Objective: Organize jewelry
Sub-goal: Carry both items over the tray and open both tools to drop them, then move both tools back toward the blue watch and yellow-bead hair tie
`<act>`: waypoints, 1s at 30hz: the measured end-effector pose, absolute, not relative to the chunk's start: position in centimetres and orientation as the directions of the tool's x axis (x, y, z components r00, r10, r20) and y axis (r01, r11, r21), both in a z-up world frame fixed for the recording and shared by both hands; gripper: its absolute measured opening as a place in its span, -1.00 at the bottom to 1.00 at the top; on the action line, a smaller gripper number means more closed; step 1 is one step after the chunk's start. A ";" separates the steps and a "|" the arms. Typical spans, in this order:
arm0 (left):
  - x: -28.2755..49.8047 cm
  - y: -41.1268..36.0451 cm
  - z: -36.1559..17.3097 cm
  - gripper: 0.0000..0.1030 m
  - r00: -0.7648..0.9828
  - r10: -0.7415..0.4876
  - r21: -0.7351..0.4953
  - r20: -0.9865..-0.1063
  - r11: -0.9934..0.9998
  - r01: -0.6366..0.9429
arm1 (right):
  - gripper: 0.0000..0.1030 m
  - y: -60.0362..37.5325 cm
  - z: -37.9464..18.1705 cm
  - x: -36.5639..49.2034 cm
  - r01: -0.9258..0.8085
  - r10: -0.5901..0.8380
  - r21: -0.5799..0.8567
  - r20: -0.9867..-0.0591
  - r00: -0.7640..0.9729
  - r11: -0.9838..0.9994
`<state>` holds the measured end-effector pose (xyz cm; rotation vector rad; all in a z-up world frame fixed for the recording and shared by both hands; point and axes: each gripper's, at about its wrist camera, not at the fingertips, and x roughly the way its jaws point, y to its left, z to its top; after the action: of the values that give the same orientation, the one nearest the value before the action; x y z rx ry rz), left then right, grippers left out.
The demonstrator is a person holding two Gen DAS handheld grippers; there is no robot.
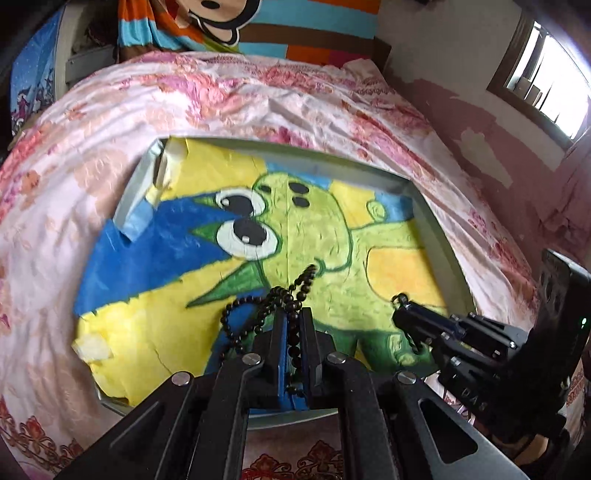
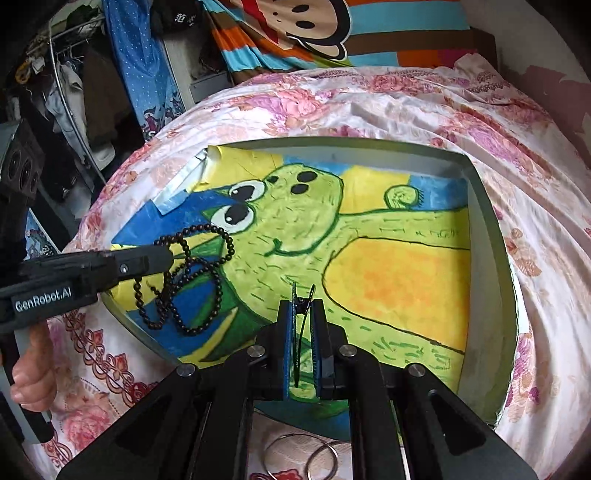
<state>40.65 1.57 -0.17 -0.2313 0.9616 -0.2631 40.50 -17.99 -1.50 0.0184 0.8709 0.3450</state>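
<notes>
The left hand-held gripper (image 1: pixel 293 314) is clenched on a string of dark beads (image 2: pixel 192 280). Its fingers (image 1: pixel 279 332) pinch the strand, and the rest hangs in tangled loops over the near left part of a shallow tray (image 2: pixel 491 229). In the left wrist view some beads (image 1: pixel 303 280) stick out past the fingertips and others run back between the blue pads.

The tray lies on a bed under a pink floral sheet (image 2: pixel 535 184). It is lined with a bright painting (image 1: pixel 314 229) of a green big-eyed creature on yellow and blue.

The right hand-held gripper (image 2: pixel 303 295) is over the near middle of the tray, its jaws almost closed on a thin, dark, curved piece (image 2: pixel 300 314) that stands up between the pads. I cannot tell what kind of jewelry it is. In the left wrist view this gripper (image 1: pixel 400 301) is to the right of the left one, well apart from it, with a small ring-like bit at its tip.

Two thin metal hoops (image 2: pixel 314 458) lie on the sheet just outside the tray's near edge, overlapping each other. A striped cartoon-monkey cloth (image 2: pixel 314 33) is at the far end of the bed.
</notes>
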 end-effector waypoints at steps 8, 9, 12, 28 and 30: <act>38.1 3.4 0.8 0.72 0.630 -0.295 -0.372 -0.719 0.928 0.009 | -0.23 -21.2 0.1 38.7 -0.256 0.306 0.180 -0.705 0.640 0.950; 37.5 3.4 1.2 0.77 0.642 -0.291 -0.371 -0.710 0.929 0.011 | -0.20 -21.7 0.6 38.1 -0.254 0.299 0.170 -0.697 0.652 0.952; 34.8 3.2 2.8 1.00 0.717 -0.244 -0.329 -0.653 0.944 0.022 | 0.10 -22.6 2.2 35.6 -0.257 0.273 0.125 -0.664 0.696 0.958; 17.1 -0.4 7.2 1.00 0.883 -0.163 -0.155 -0.440 0.983 0.104 | 0.90 -25.9 8.1 16.5 -0.178 0.156 -0.017 -0.403 0.902 0.984; 15.2 -0.6 7.0 1.00 0.890 -0.144 -0.135 -0.433 0.986 0.094 | 0.90 -26.5 8.3 14.4 -0.158 0.140 -0.013 -0.392 0.909 0.987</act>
<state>15.18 -0.58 7.03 -0.1113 0.4574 -0.1242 14.36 -26.47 8.33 -0.0449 0.4007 0.1537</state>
